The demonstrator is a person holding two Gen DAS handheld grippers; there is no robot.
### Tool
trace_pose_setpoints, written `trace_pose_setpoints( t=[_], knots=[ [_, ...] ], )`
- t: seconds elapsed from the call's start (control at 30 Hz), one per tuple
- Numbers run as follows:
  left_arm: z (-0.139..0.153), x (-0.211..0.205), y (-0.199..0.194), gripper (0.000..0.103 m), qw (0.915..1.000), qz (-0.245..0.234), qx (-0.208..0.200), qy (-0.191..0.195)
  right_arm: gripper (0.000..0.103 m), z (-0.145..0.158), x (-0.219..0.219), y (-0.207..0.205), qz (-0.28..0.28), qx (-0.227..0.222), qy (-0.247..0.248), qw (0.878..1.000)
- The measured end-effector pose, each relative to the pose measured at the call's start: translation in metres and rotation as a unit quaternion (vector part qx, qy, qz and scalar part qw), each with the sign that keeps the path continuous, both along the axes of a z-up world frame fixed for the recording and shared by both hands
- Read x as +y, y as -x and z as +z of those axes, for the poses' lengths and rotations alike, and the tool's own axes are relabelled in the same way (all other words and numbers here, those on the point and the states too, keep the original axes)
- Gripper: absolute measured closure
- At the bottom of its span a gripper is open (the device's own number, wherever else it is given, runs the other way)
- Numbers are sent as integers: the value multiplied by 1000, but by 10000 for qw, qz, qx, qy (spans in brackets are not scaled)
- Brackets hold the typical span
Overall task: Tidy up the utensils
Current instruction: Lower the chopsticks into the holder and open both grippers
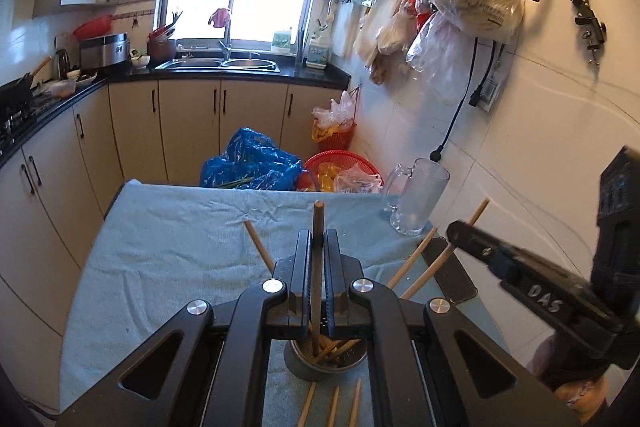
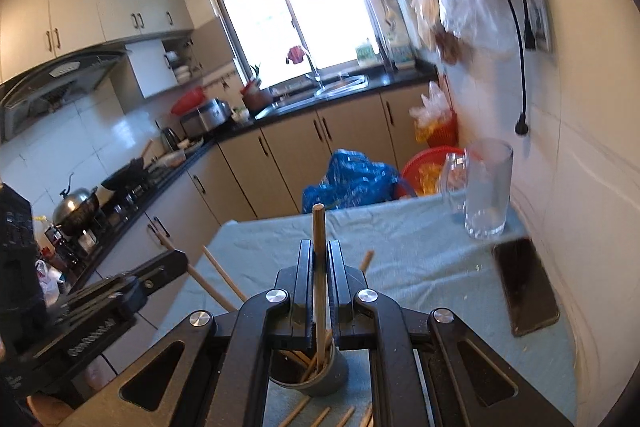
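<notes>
While each of your grippers is clamped on one chopstick, left gripper (image 1: 318, 255) and right gripper (image 2: 320, 263), you are at the loading step: the grey holder cup (image 1: 326, 361) sits just below both on the blue cloth (image 1: 168, 259). Next, lower each tip into the cup before releasing. "DAS" is legible on the right gripper's side.

table (image 1: 168, 227) under a blue cloth (image 1: 180, 267). Below the hand-held gripper (image 1: 318, 239): metal cup (image 1: 320, 367), loose chopsticks (image 1: 332, 407). Ahead to its right: glass mug (image 1: 418, 199), dark phone (image 2: 524, 287).
</notes>
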State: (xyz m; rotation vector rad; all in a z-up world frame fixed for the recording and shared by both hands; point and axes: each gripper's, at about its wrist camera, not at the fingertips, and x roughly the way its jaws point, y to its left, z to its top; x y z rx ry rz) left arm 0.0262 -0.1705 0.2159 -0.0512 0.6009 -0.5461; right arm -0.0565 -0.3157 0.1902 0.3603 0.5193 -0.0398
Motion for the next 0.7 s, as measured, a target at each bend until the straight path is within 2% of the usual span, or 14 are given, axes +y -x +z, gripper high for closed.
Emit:
trace_pose_setpoints(
  t=[0.1, 0.23, 0.3, 0.37, 0.57, 0.7],
  knots=[
    [1, 6, 4, 97, 10000, 15, -16, 62, 95, -11, -2, -6, 2, 125, -65, 9999],
    [6, 17, 12, 79, 9999, 44, -79, 142, 94, -16, -6, -6, -26, 189, -232, 9995],
    [9, 23, 18, 75, 9997, 83, -173, 140, 87, -14, -7, -5, -41, 197, -229, 9995],
    [13, 30, 26, 75, 9996, 104, -248, 129, 70, -9, -7, -1, -97, 144, -171, 9997],
    [25, 61, 52, 66, 9986, 224, -385, 272, 66, 8, -7, 23, -202, 35, -68, 9998],
    [26, 83, 77, 61, 9977, 335, -551, 207, 60, 17, -4, 46, -241, 30, 38, 9997]
  ],
)
